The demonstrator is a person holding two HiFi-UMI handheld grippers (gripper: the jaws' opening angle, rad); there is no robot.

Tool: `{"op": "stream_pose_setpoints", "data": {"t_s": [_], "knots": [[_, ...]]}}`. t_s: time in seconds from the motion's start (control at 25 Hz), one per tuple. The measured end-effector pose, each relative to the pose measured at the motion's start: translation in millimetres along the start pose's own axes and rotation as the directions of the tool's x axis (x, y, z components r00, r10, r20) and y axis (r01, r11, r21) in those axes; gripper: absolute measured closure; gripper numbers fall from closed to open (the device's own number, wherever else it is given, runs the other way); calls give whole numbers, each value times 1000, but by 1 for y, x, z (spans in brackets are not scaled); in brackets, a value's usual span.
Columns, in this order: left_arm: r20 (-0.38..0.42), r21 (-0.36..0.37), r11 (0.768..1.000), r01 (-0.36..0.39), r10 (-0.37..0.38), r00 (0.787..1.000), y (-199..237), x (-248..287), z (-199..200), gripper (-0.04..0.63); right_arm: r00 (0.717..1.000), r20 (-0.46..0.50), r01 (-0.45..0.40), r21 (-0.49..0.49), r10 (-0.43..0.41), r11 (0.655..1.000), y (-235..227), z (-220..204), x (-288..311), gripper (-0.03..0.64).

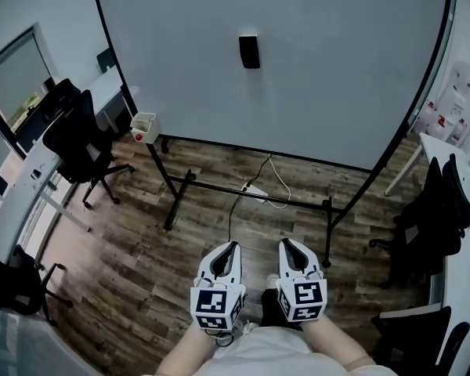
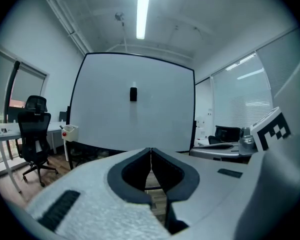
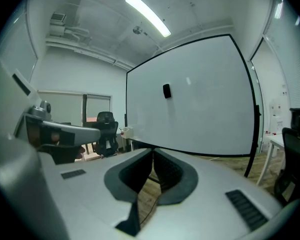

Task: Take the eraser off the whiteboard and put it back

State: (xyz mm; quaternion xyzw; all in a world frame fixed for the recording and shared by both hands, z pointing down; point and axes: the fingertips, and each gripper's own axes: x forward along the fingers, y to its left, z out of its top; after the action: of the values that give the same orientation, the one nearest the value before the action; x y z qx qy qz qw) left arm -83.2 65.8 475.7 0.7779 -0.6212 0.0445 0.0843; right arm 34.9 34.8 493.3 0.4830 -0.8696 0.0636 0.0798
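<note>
You are holding the left gripper (image 1: 234, 246) and right gripper (image 1: 285, 243) side by side, both pinched closed and empty, pointing toward the board (image 1: 337, 92). The eraser (image 1: 249, 52) is sticking to its upper middle, well apart, so opening either is probably premature.

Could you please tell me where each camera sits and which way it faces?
Head view: on the person's head, looking steeply down at the whiteboard; left gripper, right gripper and forearms show.
Left gripper view: on the left gripper, facing the whiteboard over its shut jaws.
Right gripper view: same, on the right gripper.
All share the eraser.
</note>
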Motion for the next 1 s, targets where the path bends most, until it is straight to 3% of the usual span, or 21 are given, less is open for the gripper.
{"op": "stream_pose_setpoints", "data": {"t_s": [0.32, 0.68, 1.0], "knots": [[20, -12, 999, -50, 51, 999, 30, 95, 28, 577, 997, 32, -63, -15, 63, 998, -46, 36, 95, 586], [40, -33, 997, -76, 78, 996, 40, 227, 62, 577, 991, 58, -118, -52, 121, 992, -127, 76, 193, 586], [71, -2, 1000, -23, 23, 997, 54, 303, 99, 577, 981, 103, -166, -13, 167, 986, -153, 104, 245, 586]]}}
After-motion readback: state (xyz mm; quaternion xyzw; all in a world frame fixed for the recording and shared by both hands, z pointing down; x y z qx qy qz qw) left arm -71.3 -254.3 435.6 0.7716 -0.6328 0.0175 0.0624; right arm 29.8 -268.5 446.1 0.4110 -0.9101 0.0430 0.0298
